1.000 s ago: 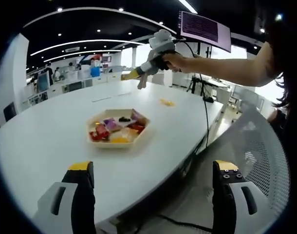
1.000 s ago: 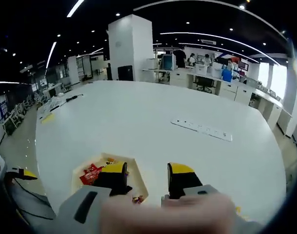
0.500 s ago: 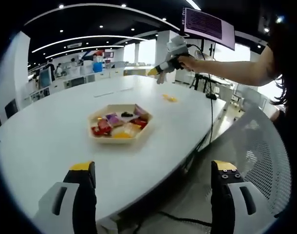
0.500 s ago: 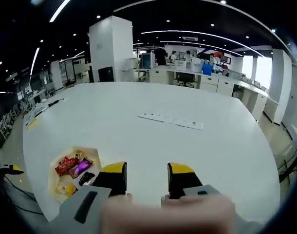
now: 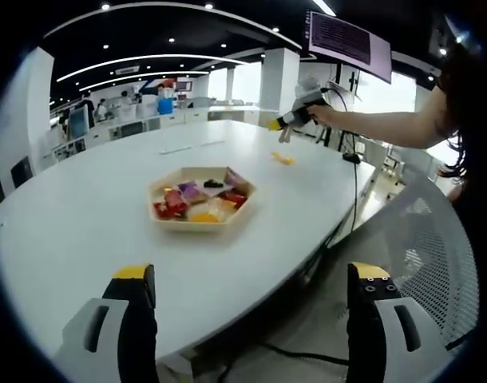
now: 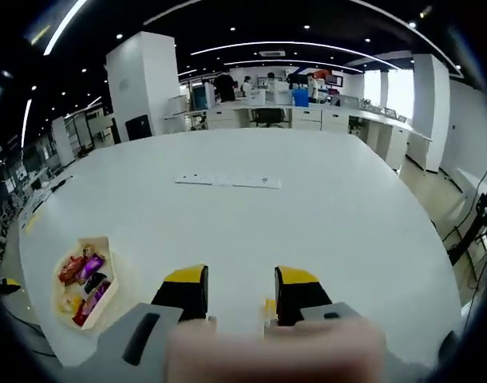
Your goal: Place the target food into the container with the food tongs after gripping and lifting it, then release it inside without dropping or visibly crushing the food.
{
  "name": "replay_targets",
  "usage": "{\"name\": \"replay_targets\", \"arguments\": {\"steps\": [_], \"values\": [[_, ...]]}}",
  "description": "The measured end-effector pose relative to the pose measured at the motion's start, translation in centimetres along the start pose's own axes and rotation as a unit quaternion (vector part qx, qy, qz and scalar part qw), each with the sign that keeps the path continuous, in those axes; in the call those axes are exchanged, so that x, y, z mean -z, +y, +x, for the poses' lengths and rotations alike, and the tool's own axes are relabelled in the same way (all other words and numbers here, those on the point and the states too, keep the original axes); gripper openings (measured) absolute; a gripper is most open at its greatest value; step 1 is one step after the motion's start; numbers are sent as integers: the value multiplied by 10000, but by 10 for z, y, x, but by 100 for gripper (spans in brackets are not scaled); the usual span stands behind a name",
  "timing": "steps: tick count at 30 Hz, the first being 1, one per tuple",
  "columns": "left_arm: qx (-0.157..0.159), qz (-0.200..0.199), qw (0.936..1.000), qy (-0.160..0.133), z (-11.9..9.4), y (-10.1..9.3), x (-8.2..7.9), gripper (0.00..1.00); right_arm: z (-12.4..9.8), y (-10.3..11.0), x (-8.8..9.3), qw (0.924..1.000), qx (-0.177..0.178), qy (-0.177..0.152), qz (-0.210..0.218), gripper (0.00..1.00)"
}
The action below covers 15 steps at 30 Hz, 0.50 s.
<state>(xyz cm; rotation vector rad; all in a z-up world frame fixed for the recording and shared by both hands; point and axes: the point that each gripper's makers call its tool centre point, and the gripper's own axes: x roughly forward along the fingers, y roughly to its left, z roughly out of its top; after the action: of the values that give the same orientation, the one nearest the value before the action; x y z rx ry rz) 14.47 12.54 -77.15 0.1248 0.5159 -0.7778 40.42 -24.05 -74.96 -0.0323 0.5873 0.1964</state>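
The large white oval table [image 5: 84,215] spans the middle of the left gripper view and most of the right gripper view.

In the left gripper view a person's bare arm [image 5: 379,126] reaches in from the right edge toward upper centre, stretched out nearly level above the far side of the table. It holds the right gripper [image 5: 285,128], seen small, its yellow-tipped jaws pointing down and left toward the tabletop. A grey mesh chair back [image 5: 423,263] fills the lower right.

The left gripper [image 5: 251,295] has its own grey, yellow-capped jaws rising from the bottom corners of the frame, spread wide with nothing between them, near the table's close edge.

In the right gripper view that gripper's jaws rise at bottom centre, a moderate gap between them and nothing held; a blurred hand [image 6: 275,355] lies across the bottom.

The shallow hexagonal wooden tray [image 5: 160,221] sits at the centre of the left gripper view, and at lower left in the right gripper view. It holds small wrapped snacks in red, purple, yellow and black.

A small yellow piece of food [image 5: 283,159] lies on the table just below the right gripper in the left gripper view; in the right gripper view a yellow speck shows between the jaws, too small to make out.

A long white power strip [image 6: 227,182] lies on the table at upper centre of the right gripper view.
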Motion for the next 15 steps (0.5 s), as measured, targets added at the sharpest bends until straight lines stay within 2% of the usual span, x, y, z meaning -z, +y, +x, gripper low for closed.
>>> {"name": "replay_targets", "arguments": {"steps": [9, 15], "values": [[-19, 24, 9999, 118, 1, 0, 4, 96, 7, -28, 19, 9993, 183, 146, 300, 32], [-47, -36, 9999, 162, 1, 1, 6, 96, 18, -36, 23, 9991, 293, 175, 262, 32]]}}
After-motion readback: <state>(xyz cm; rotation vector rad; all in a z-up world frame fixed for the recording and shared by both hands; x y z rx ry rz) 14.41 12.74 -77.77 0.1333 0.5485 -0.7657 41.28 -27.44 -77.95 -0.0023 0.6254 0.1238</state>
